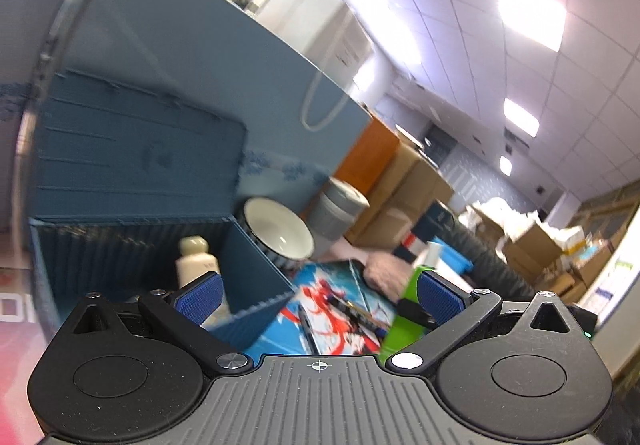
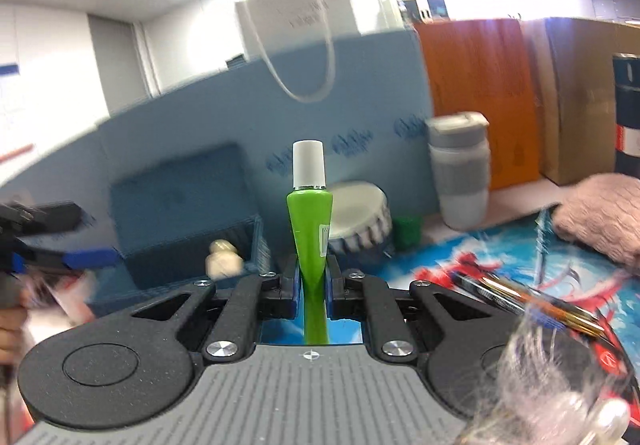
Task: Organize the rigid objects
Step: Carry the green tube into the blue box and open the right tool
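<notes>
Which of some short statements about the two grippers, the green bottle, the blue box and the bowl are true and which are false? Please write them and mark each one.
1. The right gripper is shut on the green bottle. True.
2. The green bottle has a black cap. False: its cap is white.
3. The left gripper holds the cream bottle. False: it is open and holds nothing; the cream bottle stands inside the blue box.
4. The lid of the blue box is open. True.
5. The bowl lies inside the blue box. False: it is outside, tilted on its side to the right of the box.
</notes>
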A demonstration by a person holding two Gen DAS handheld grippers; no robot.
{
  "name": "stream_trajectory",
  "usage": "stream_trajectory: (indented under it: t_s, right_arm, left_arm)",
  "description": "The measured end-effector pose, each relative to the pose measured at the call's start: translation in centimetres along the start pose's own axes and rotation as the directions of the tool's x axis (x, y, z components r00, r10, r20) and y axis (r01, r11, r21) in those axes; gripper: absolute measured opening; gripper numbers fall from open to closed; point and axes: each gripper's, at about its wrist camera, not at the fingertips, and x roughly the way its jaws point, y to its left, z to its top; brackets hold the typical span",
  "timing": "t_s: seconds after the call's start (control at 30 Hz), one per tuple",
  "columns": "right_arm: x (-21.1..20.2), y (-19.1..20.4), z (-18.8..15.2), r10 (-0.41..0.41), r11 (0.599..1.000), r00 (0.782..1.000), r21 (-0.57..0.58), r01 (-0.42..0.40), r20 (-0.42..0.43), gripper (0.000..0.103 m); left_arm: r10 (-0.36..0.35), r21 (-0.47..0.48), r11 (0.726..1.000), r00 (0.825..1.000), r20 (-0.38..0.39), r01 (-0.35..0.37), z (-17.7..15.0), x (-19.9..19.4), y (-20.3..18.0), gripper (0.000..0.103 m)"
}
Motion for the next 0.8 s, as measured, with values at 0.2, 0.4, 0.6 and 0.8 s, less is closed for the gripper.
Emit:
stream_trajectory:
  t_s: [0.2,0.4,0.6,0.8]
  right_arm:
    - [1.1,2.8,2.0,0.126,0.992,0.990,0.016,-0.127,0.067,0.011]
    - [4.2,6.7,3.9,0.210,0.978,0.969,-0.007,-0.210,0.127,0.011]
    - [8.3,10.2,4.4,0.231,0.973,0.963,-0.058,-0.224,0.140,0.011]
    - [11.8,13.2,2.3,0.201,0.949,0.973,-0.269,-0.164,0.115,0.011]
  left_arm:
    - [0.044,-0.067,0.997,0.997,0.057,-0.040,0.8,-1.2,1.7,0.103]
    - [0.063,-0.117,0.992,0.992,0.110,-0.050,1.5,-2.7,3.1,0.103]
    - [0.104,-0.155,0.985,0.984,0.142,-0.081,2.1,-3.8,4.5,0.103]
    - [0.157,-0.217,0.969,0.972,0.176,-0.117,2.5,-4.6,6.3,0.103]
